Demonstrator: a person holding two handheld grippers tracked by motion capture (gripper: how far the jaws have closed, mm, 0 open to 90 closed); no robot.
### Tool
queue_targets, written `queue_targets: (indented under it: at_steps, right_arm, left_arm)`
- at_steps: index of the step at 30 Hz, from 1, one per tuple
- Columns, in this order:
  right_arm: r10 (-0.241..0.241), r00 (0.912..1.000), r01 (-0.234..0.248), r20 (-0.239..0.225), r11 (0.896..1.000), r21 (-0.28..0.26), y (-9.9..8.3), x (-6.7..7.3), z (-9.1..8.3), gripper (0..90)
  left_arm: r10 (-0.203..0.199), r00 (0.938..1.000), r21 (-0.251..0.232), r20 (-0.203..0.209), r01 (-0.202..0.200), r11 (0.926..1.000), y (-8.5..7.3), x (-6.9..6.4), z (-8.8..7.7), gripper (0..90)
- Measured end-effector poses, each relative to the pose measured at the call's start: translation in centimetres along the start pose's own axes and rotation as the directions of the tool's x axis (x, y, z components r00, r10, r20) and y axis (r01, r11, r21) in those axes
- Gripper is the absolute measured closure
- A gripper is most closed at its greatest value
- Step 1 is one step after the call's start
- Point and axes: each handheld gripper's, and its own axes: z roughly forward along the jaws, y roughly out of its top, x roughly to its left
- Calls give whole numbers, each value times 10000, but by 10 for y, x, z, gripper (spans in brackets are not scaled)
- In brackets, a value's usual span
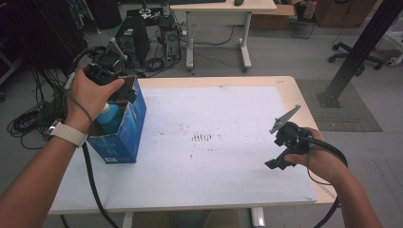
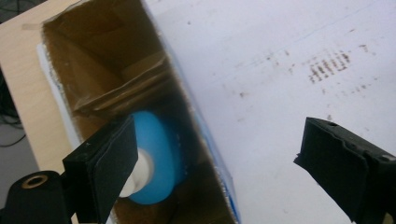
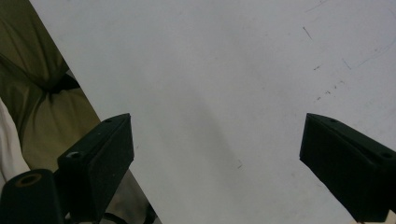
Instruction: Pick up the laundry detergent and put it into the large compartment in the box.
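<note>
Bottle (image 2: 156, 158), blue w/ white neck, sits inside the open-topped blue cardboard box (image 1: 124, 128) at the table's (image 1: 290, 92) left edge. In the left gripper view its neck is partly hidden behind the one jaw, body low in the box; the jaws straddle the box's near wall, nothing pinched. Left gripper (image 2: 210, 163) hangs over the box opening, jaws wide. Count: one bottle, one box, two grippers. Bottle stands roughly upright, long axis vertical, neck up twd the camera. Right gripper (image 3: 215, 158) over bare white table surface, well apart from the box, jaws wide, empty.
</note>
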Motion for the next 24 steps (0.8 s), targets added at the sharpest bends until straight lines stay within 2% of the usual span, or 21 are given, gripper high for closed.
queue_targets:
  at_steps: [15, 24]
  right_arm:
    - [48, 10000, -48, 13, 10000, -1, 0, 0, -1, 100]
    - [27, 10000, -27, 26, 10000, -45, 0, 1, -2, 100]
  left_arm:
    - [613, 9973, -187, 401, -606, 9980, 1, -14, -5, 106]
    - [1097, 9914, -414, 706, -1070, 9934, 2, -25, -9, 94]
